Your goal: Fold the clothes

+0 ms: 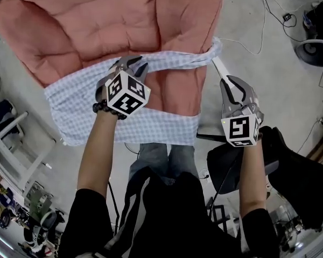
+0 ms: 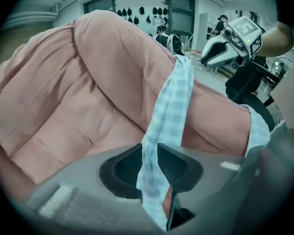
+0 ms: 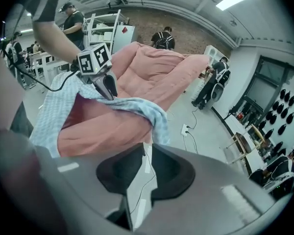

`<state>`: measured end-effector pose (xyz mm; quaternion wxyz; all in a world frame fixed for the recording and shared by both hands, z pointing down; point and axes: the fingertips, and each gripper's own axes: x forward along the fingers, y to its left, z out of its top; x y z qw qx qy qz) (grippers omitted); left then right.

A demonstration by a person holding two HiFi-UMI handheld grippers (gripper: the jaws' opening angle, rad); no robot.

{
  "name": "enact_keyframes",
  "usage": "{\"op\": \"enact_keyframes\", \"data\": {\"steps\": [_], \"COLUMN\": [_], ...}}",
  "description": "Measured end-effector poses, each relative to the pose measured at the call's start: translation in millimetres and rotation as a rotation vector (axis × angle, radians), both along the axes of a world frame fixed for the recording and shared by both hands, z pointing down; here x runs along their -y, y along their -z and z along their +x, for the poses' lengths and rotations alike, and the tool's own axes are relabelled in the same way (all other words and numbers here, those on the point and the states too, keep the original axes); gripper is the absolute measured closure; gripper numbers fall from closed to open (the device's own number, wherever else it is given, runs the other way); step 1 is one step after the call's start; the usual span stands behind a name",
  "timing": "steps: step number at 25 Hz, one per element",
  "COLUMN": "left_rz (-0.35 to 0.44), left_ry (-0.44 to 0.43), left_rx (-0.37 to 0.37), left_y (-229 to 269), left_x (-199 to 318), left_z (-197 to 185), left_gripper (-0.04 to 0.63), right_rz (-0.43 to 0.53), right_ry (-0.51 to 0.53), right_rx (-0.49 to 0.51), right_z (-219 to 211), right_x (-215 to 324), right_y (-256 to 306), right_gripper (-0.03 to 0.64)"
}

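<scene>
A light blue checked garment [image 1: 91, 101] lies across the near end of a pink quilted pad [image 1: 97, 20]. One twisted band of it runs rightward to the pad's edge. My left gripper [image 1: 130, 64] is shut on that band; in the left gripper view the checked cloth [image 2: 171, 102] passes straight between the pads [image 2: 151, 153]. My right gripper [image 1: 215, 62] sits at the band's right end, off the pad's edge. In the right gripper view the cloth's end [image 3: 154, 115] hangs just beyond the tips [image 3: 146, 151]. The jaws stand a narrow slit apart, with only floor showing through.
Cables [image 1: 258, 15] trail over the grey floor right of the pad. A black chair [image 1: 290, 165] stands by my right arm, and a white rack [image 1: 11, 133] at the left. People stand by the far shelves [image 3: 105, 28].
</scene>
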<state>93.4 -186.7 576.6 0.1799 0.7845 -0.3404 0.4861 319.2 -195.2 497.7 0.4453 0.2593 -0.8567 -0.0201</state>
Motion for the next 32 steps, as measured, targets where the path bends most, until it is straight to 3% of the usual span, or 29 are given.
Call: {"op": "enact_keyframes", "data": {"steps": [3,6,12,17,24,32], "left_rz": [-0.013,-0.006,-0.003,0.046,0.106,0.127], "left_ry": [-0.030,-0.048,-0.014,-0.026,-0.048,-0.114], "left_rx": [0.030,0.044,-0.014,-0.031,-0.032,-0.037], "left_y": [-7,-4,24,74,134,172], "left_x": [4,5,-7,-33,-62,-75], "left_z": [3,7,16,20,30,37], "left_gripper": [0.493,0.571,0.577,0.578,0.578,0.578], "right_rz": [0.005,0.011,0.015,0.047,0.099,0.164], "right_ry": [-0.010,-0.026,-0.051,-0.015,0.104,0.333], "right_rx": [0.008,0.005,-0.004,0.000,-0.032,-0.095], "right_z": [3,10,27,17,-10,-68], "right_x": [2,-1,-1,6,2,0], "right_y": [0,0,-4,14,40,61], "right_gripper": [0.552,0.552,0.552,0.552,0.551,0.523]}}
